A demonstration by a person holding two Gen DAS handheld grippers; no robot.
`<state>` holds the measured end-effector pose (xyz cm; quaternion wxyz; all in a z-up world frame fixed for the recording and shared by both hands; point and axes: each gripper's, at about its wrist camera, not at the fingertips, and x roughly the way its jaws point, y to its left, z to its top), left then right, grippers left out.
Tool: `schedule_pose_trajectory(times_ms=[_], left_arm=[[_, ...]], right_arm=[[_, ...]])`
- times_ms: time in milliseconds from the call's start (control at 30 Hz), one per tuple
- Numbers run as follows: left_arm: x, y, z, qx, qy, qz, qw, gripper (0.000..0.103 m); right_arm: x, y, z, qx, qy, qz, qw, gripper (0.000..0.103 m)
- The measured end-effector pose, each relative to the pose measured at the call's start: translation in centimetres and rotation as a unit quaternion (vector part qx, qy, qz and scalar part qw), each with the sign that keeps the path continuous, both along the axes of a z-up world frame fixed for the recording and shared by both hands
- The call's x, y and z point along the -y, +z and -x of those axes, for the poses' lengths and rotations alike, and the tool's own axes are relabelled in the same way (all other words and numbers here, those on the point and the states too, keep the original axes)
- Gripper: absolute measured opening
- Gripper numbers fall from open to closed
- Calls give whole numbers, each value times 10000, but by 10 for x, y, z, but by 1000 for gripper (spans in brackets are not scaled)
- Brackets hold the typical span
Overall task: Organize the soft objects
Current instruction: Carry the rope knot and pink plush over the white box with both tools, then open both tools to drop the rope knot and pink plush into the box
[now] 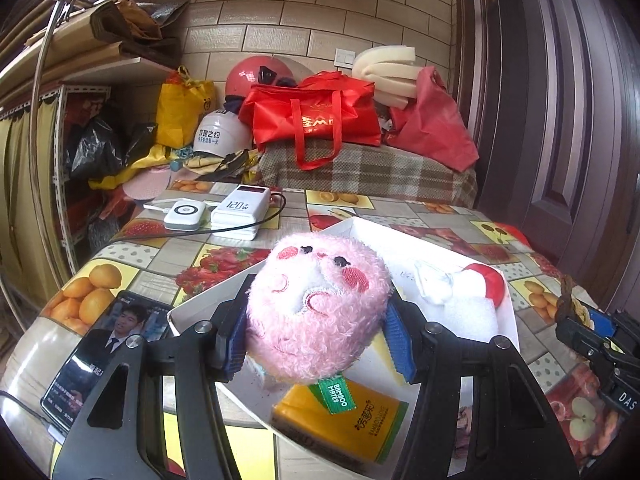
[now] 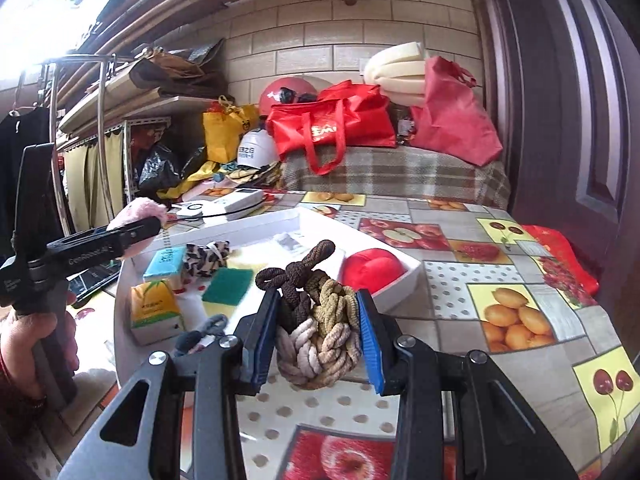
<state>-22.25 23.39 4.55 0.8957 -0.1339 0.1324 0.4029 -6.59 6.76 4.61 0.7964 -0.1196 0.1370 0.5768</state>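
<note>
Left gripper (image 1: 316, 344) fingers clamped on pink plush toy (image 1: 316, 308), centre frame, directly above white tray (image 1: 508, 312). Right gripper (image 2: 318, 340) fingers holding braided hair ties (image 2: 316, 320), tray upper left of them; left nearer.

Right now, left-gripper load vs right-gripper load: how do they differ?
The pink plush is one fluffy rounded piece with a stitched face; the hair-tie bundle is several braided loops in brown, tan and cream. The plush carries a green tag; the bundle shows none. Both are soft, each clamped between blue pads.
</note>
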Motion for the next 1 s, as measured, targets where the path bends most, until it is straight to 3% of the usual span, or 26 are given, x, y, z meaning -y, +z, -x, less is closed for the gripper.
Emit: schedule_pose_trajectory(times_ms=[233,600,1000], left_arm=[[-1,0,-26,-279,-141,-215,9993,58],[-17,-2,-34,-334,-93,88,9994,58],[-32,-9,-48,-600,-170,410,9972,58]], right_arm=[[-39,-2,24,49,446,119,9989,38],[-79,-2,19,-23,410,244,9989,38],[-101,-4,0,-449,207,347,9982,39]])
